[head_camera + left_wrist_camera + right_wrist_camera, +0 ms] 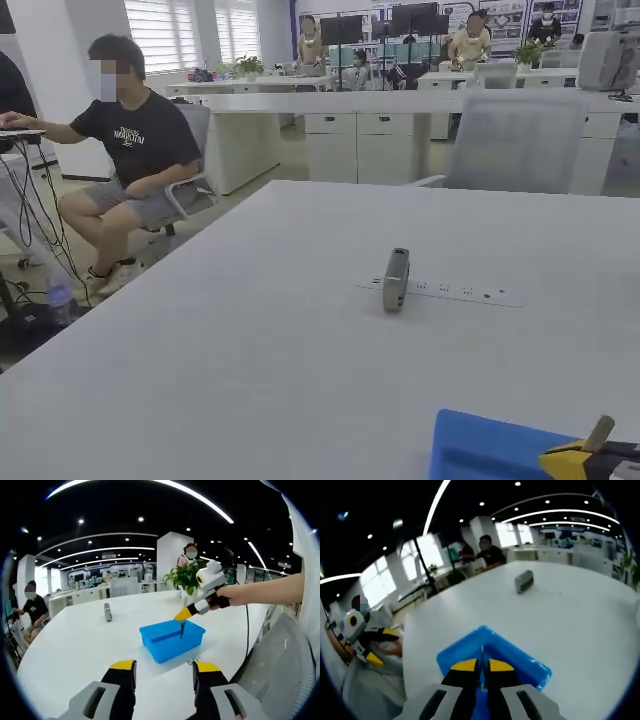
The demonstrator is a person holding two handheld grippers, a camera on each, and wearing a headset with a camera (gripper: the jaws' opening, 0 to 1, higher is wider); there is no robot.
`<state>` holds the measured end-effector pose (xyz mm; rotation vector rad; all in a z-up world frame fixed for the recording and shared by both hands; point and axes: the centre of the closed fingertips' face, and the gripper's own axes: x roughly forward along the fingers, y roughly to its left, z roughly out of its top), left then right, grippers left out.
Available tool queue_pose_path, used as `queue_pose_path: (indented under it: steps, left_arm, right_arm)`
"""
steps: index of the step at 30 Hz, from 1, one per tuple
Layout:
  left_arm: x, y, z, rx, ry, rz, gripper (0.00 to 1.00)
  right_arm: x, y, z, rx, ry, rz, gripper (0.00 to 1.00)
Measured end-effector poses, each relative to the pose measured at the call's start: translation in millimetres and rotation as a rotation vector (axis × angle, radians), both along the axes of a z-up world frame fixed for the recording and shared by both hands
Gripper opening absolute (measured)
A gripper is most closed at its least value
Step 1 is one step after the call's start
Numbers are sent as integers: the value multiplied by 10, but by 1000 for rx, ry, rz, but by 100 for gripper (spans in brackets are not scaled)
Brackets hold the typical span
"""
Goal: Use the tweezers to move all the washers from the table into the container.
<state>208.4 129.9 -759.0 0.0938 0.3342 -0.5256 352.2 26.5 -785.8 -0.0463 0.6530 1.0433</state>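
White table [250,380], right claw [183,613] pinching tweezers [182,629] over blue container [172,649], left claw [165,666] parted

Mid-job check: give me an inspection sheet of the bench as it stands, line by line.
Surface: white table, with a power strip set into it.
Job's things: blue container near the table's edge; tweezers, tips down over it; washers too small to tell.
Clutter: small grey device beside the power strip.
Grippers: left gripper, jaws open, holding nothing; right gripper, jaws shut on the tweezers.
Cables: black cable hanging from the right gripper.
Surroundings: office; seated person, chair, potted plant.
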Motion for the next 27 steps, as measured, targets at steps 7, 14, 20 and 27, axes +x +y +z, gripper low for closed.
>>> queue_pose_path:
  steps: [7,14,20,27]
  left_arm:
    - [-1,5,-9,3,5,1,43]
    - [-2,6,-17,7,7,1,42]
    - [-6,6,-20,10,7,0,42]
    - [-2,14,-9,11,1,6,44]
  right_arm:
    - [115,-8,-150,-19,20,-8,3]
    - [108,-8,-213,-38,10,-3,3]
    - [122,3,-212,-38,-7,0,3]
    - [37,49,-141,-47,-56,45,3]
